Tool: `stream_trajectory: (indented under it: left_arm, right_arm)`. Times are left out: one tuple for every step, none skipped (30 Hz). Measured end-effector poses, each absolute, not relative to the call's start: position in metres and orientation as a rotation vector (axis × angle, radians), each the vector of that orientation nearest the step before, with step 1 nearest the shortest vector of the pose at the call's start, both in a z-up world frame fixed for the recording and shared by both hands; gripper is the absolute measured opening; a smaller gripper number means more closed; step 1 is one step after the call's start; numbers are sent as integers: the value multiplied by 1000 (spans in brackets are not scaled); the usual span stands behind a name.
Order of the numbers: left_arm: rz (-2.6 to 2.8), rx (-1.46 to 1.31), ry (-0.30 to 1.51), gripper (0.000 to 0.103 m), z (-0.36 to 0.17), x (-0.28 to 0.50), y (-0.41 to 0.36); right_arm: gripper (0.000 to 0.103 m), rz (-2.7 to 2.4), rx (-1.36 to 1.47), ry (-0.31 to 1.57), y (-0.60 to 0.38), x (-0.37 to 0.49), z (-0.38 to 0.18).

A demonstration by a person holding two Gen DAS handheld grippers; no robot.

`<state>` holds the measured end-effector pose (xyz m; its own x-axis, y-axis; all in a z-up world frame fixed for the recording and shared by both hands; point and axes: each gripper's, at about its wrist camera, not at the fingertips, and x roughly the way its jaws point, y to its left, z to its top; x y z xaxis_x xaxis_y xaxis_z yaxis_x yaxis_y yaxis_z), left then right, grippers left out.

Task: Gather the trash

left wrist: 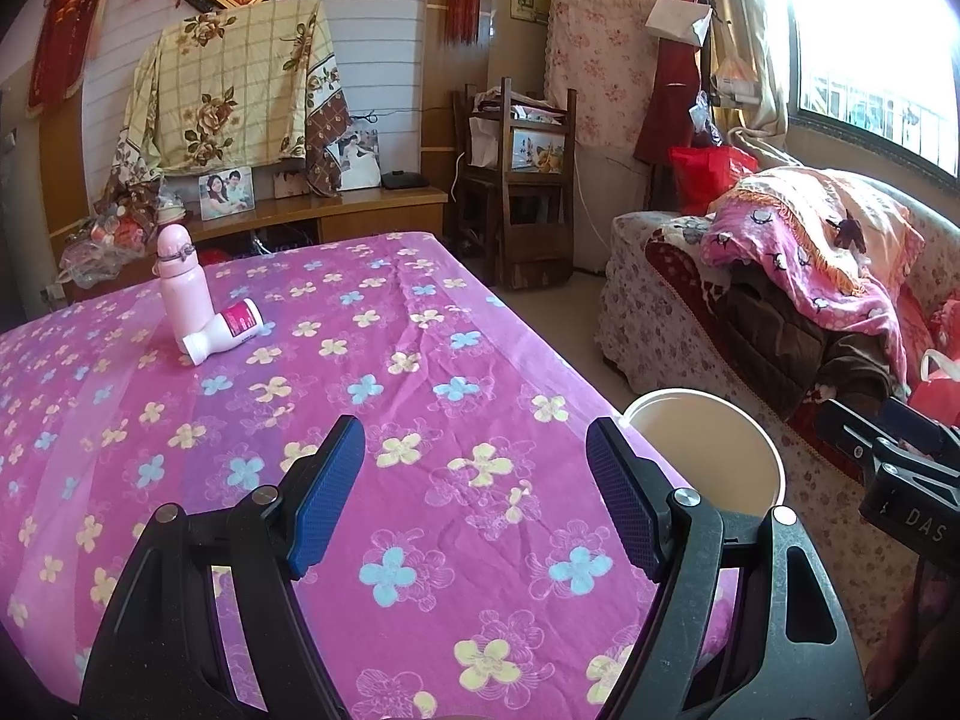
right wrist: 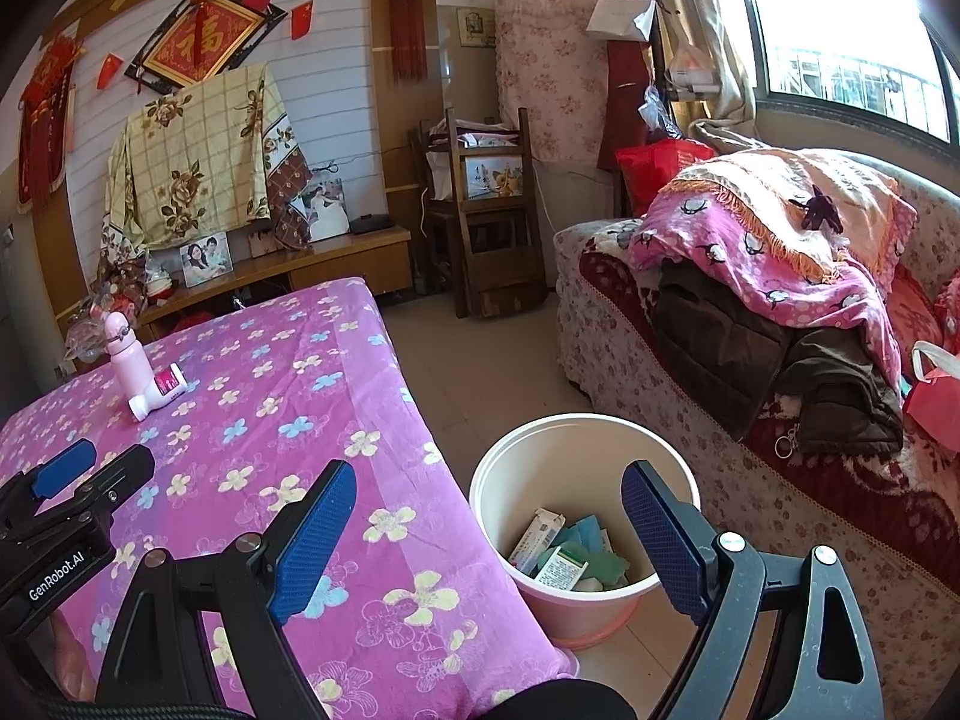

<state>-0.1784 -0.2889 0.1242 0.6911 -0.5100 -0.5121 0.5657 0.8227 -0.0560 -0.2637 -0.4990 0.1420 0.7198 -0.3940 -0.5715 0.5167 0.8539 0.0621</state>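
A pink bin (right wrist: 498, 480) stands on the floor beside the table's right edge; several cartons and papers (right wrist: 558, 558) lie inside it. Its rim also shows in the left wrist view (left wrist: 774, 450). My right gripper (right wrist: 486, 534) is open and empty, held above the bin and the table edge. My left gripper (left wrist: 474, 492) is open and empty above the pink flowered tablecloth (left wrist: 420, 360). A white and pink bottle (left wrist: 225, 333) lies on its side at the far left of the table, against an upright pink flask (left wrist: 183, 282). Both also show in the right wrist view, bottle (right wrist: 157, 395) and flask (right wrist: 126, 360).
A sofa (right wrist: 750, 420) piled with blankets and clothes stands right of the bin. A wooden chair (right wrist: 492, 222) and a low cabinet (right wrist: 336, 264) with photo frames stand at the back. Tiled floor (right wrist: 480, 360) lies between table and sofa.
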Motion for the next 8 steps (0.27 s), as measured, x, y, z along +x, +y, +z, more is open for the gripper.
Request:
stream_trajectory:
  left_arm:
    - [-605,110,539,76,124,-179,-289]
    - [-605,112,538,76,124,-179,-289]
    - [-603,116,534,76,122,-179,-289]
    - [-599,118,532,76,121,-179,-289]
    - [-599,118,533,76,121,-178,-289]
    - [-599,117,538,76,120,-177,-287]
    - [-600,116,542,76,120,-176,-286]
    - [-600,113,548,76,119,-174,-284]
  right_arm:
    - [89,-507,225,578,-499,-263,142]
    - [89,-506,226,579,-499,-263,142]
    - [89,-505,226,581,-499,-263,141]
    - [89,-503,224,584,-499,-262,140]
    - [89,-502,221,588,-498,-262,139]
    - [89,-501,216,592,-497,-261,138]
    - [89,-499,212,595,-497,-261,136]
    - [89,-495,209,600,-496,-259,136]
